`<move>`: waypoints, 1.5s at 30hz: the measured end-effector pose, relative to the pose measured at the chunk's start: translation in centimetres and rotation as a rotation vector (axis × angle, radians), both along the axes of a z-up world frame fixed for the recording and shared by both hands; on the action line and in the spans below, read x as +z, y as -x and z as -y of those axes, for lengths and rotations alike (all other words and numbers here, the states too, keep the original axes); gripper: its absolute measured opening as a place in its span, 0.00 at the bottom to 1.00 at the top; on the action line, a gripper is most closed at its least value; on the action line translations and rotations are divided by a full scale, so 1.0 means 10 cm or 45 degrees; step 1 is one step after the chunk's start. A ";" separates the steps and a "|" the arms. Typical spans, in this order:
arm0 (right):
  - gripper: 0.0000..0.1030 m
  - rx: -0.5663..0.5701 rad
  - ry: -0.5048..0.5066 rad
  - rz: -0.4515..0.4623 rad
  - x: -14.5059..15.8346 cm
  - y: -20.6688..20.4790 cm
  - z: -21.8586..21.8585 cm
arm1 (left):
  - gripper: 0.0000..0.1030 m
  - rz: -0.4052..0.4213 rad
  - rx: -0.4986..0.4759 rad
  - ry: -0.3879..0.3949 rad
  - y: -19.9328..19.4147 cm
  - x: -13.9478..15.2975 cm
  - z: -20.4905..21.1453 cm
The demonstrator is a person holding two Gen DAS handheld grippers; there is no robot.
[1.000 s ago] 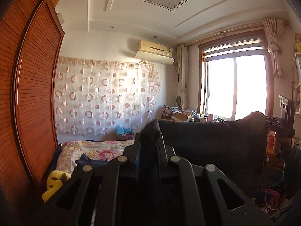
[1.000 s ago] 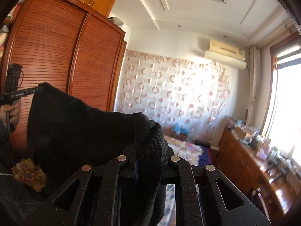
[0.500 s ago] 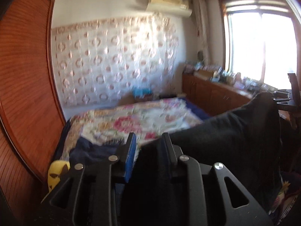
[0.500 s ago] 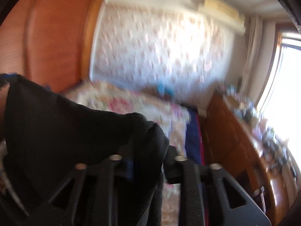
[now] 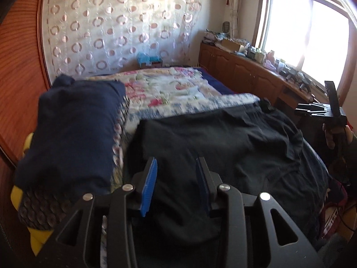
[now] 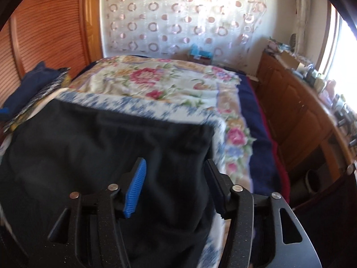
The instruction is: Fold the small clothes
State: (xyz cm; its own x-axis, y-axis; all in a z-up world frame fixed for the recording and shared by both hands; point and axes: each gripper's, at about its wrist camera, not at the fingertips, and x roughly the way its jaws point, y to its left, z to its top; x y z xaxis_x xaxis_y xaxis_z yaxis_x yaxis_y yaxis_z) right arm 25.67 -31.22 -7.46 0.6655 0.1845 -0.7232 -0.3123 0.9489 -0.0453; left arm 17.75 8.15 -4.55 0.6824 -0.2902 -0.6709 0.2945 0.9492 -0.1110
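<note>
A bed [image 5: 183, 89] fills most of both views, covered by a floral quilt [image 6: 160, 82] with a blue-and-white border. A wooden wardrobe [image 6: 49, 26] runs along its left edge, a low wooden cabinet [image 5: 250, 71] crowded with small items runs along its right edge under the window [image 5: 312, 26], and a circle-patterned curtain [image 5: 120, 29] hangs behind the far edge.

The black garment [image 5: 223, 143] lies spread across the near end of the bed, rumpled with loose folds toward its right side, its far hem resting on the quilt's blue-and-white border. Near the bed's left edge, just beside the garment, sits a stack of folded clothes with a navy piece [image 5: 73, 129] on top.

The left gripper [image 5: 176, 183] hangs over the garment's near-left part, its jaws apart after just opening; black cloth shows in the gap between the blue pads [image 5: 149, 186], and neither pad presses on it. The right gripper [image 6: 176, 184] is over the garment's near-right corner, close to the bed's right edge; its jaws have also just been opening and stand wider apart, the cloth lying loose between them, free of the blue pad [image 6: 135, 189]. In the left wrist view, the right gripper shows at the far right, held in a hand [image 5: 330, 134] beyond the garment's right side.
</note>
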 end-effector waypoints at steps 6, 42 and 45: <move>0.61 -0.008 -0.100 -0.105 -0.31 0.43 0.03 | 0.33 -0.110 -0.028 -0.038 0.10 -0.41 0.10; 0.57 -0.150 -0.033 -0.109 -0.68 0.45 -0.02 | 0.40 -0.102 0.005 -0.223 0.20 -0.75 0.24; 0.57 -0.150 -0.033 -0.109 -0.69 0.45 -0.03 | 0.41 -0.100 0.020 -0.229 0.20 -0.75 0.26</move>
